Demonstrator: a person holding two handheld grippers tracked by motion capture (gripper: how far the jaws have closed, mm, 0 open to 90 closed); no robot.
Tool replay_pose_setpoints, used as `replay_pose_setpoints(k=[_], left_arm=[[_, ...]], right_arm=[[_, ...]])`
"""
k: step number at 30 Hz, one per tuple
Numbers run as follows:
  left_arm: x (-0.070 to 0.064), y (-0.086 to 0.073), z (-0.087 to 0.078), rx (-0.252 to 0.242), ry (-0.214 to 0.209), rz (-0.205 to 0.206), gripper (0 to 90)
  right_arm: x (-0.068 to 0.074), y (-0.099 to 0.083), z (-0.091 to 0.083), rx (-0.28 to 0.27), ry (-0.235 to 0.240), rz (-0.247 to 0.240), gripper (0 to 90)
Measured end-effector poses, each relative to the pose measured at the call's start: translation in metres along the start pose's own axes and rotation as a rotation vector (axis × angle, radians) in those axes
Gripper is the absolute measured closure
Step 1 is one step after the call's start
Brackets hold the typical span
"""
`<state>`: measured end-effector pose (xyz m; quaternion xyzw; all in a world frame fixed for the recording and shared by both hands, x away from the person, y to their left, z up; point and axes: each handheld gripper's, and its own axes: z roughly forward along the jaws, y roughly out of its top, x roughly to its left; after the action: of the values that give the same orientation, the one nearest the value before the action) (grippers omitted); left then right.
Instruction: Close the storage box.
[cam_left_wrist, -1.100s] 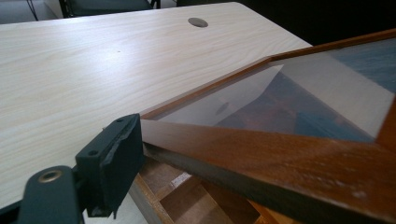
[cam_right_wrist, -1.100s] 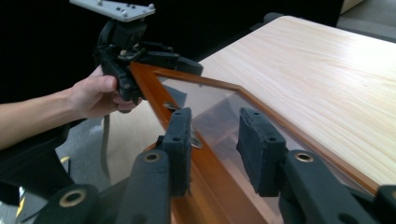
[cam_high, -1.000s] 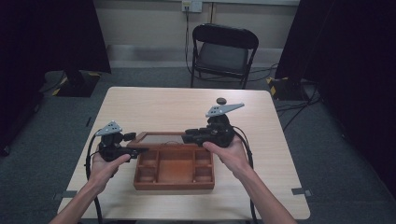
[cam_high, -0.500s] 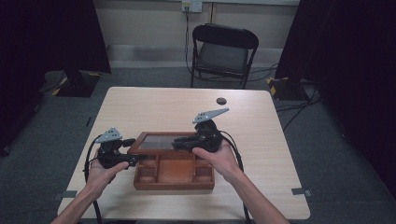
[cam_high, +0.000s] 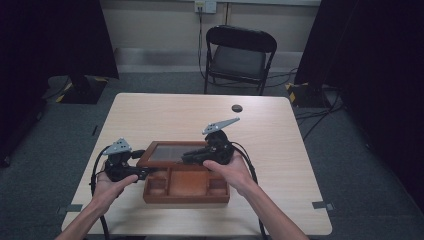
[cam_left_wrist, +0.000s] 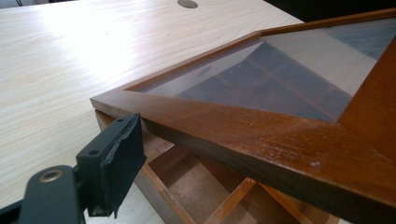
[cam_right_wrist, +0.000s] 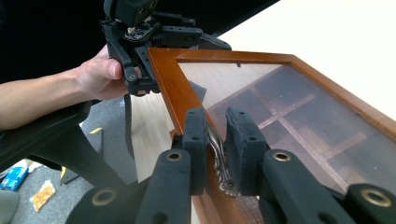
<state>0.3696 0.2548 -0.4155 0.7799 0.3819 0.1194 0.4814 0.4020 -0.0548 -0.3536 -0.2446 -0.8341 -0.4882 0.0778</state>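
Since earlier, right tool (cam_right_wrist: 216, 154), clamped on latch (cam_right_wrist: 218, 156), raised lid (cam_high: 167, 151); lift slowly. Left tool (cam_left_wrist: 112, 158) state unclear.

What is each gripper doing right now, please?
Left gripper: at the box corner beneath the raised lid; cannot tell whether open or shut.
Right gripper: shut on the lid's metal handle.
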Motion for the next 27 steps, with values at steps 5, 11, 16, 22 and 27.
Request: replay_pose_setpoints(k=[5, 11, 16, 22, 27], left_arm=[[0.000, -0.002, 0.003, 0.010, 0.000, -0.004, 17.6], [0.000, -0.003, 0.005, 0.016, -0.006, 0.004, 17.7], [0.001, -0.003, 0.005, 0.020, 0.002, 0.012, 19.0], [0.007, -0.004, 0.001, 0.015, 0.019, 0.005, 20.9], [0.018, -0.006, -0.001, 0.022, 0.037, -0.018, 20.7]], right_arm=[[0.000, -0.002, 0.001, 0.015, 0.011, 0.000, 81.2], [0.000, -0.002, 0.001, 0.027, 0.008, -0.015, 81.6], [0.002, -0.002, 0.001, 0.029, -0.004, -0.031, 81.8], [0.003, -0.003, -0.002, 0.033, -0.013, -0.037, 81.6], [0.003, -0.005, -0.004, 0.032, -0.018, -0.035, 81.6]])
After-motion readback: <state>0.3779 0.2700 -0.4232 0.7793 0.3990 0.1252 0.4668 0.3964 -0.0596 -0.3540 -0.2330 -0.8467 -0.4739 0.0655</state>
